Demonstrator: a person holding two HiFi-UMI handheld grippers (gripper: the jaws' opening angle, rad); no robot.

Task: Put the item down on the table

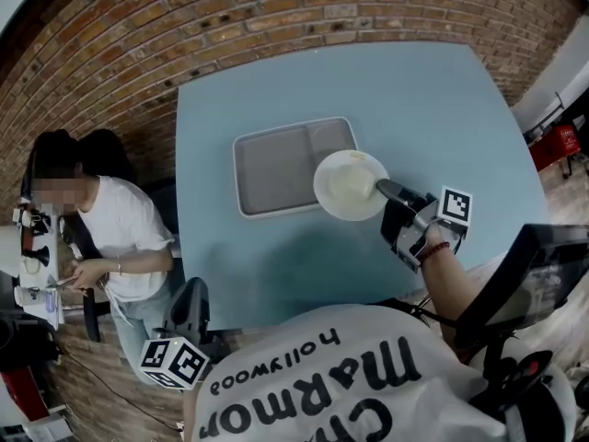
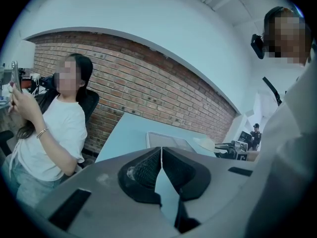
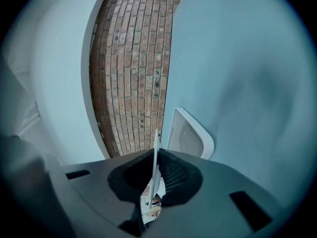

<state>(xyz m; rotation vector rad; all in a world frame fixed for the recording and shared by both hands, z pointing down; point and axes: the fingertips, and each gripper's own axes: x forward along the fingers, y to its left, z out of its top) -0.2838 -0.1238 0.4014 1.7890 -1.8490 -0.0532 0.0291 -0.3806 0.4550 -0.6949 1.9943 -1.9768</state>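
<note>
- Surveying by size, the bench (image 1: 442, 109) is a plain blue top set against a brick wall (image 1: 276, 17). Most of it is bare, which leaves ample room for a set-down to the right of the tray or in front of it.
- A seated person (image 1: 110, 233) is just beside the bench's left edge, holding up a phone and taking no part in the work. The face is masked over.
- The wearer's shirt (image 1: 331, 376) fills the bottom of the head view and cuts off the near edge of the bench.
- The tray (image 1: 276, 168) lies flat near the middle of the bench. It is grey, has compartments and appears empty.
- The plate (image 1: 345, 184), the task's thing, is white and round. It overlaps the tray's right edge and the bare bench beside it.
  - Its height above either surface cannot be read, nor whether it touches either. I judge it not yet set down.
- The right tongs (image 1: 385, 190) are clamped on the plate's near rim.
  - The right gripper view shows the rim edge-on as a thin white line pinched between the jaws.
  - A rim grip suits a shallow plate, since it keeps the jaws clear of the underside for landing.
- The left tongs (image 2: 161, 151) have their tips together with nothing between them. They are held low at the person's left, off the bench, so I judge them idle for this step.
</note>
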